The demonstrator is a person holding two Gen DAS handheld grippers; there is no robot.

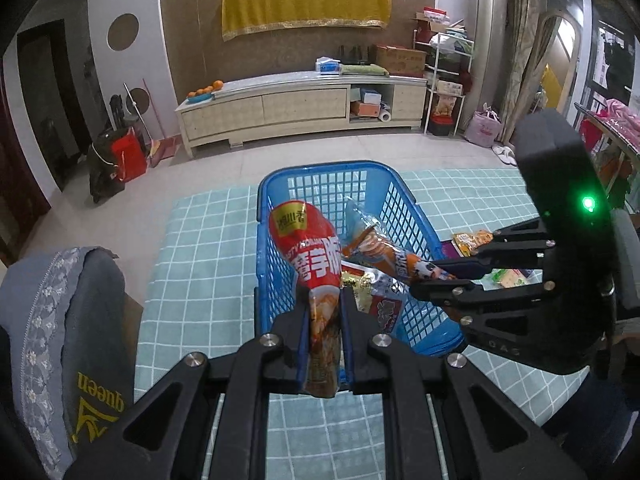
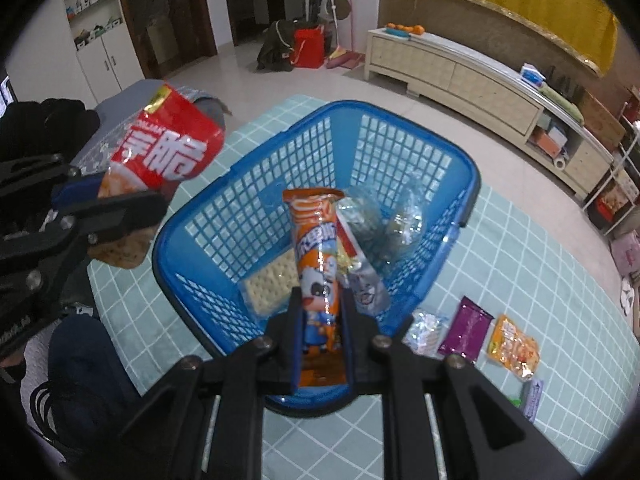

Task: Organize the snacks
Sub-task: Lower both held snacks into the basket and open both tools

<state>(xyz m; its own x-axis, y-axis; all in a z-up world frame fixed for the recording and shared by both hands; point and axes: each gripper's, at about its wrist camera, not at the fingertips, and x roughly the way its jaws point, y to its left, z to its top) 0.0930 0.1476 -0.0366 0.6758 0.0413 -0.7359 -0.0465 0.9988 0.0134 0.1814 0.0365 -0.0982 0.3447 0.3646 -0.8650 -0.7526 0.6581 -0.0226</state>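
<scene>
Red snack bag (image 1: 310,264) clamped in left gripper (image 1: 325,300) above blue basket (image 1: 280,184); orange snack packet (image 2: 318,268) clamped in right gripper (image 2: 320,300) over basket; loose packets (image 2: 510,346) laid on checked mat (image 2: 520,260) at right

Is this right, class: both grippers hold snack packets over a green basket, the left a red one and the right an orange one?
One detail is wrong: the basket is blue, not green, as the right wrist view shows. The left gripper does grip the red packet and the right gripper the orange packet.
</scene>
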